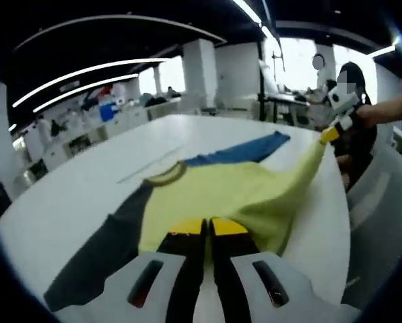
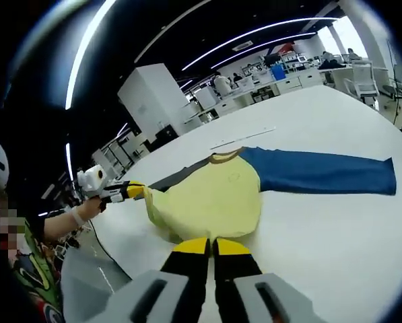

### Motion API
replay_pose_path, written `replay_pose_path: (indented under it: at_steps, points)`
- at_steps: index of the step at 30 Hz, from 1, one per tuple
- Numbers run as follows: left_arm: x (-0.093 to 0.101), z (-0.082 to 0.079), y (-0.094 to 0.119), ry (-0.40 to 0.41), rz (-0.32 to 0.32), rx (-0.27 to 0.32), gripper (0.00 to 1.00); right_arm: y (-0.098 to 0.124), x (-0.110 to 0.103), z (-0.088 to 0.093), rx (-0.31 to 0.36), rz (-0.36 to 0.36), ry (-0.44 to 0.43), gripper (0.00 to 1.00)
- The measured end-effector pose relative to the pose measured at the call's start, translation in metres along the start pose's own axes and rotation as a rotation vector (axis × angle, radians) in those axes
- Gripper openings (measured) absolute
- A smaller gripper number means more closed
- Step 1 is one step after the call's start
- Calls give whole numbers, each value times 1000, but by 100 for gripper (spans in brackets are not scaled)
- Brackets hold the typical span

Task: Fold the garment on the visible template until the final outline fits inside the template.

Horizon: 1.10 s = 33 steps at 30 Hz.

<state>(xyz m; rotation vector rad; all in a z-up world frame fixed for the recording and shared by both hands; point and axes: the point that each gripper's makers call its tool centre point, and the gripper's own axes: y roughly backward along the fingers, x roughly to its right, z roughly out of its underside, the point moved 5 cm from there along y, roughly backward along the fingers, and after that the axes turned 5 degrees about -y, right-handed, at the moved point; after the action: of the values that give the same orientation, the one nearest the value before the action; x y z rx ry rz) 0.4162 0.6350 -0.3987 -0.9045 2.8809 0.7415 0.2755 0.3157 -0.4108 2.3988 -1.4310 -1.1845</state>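
Both the left gripper (image 1: 207,227) and right gripper (image 2: 211,247) have jaws closed on the shirt's (image 2: 214,195) yellow hem at bottom centre.

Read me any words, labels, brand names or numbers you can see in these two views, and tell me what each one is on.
None can be read.
The yellow shirt with a blue sleeve carries no legible print.
The white table is unmarked.
Boxes on the far desks are too small and blurred to read.
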Motion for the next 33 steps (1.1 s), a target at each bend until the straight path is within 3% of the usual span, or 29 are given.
replay_pose_path:
  at_steps: [16,23,33]
  points:
    - [-23,26,-83,49,75,-116,0,-15,20,-2,-15,40,-27,0]
    - [-25,22,-107,33,107,-136,0,-17,22,1,-20,40,-43,0]
    - [-22,32,-129,22,147,-180,0,-19,24,7,-25,44,-68,0]
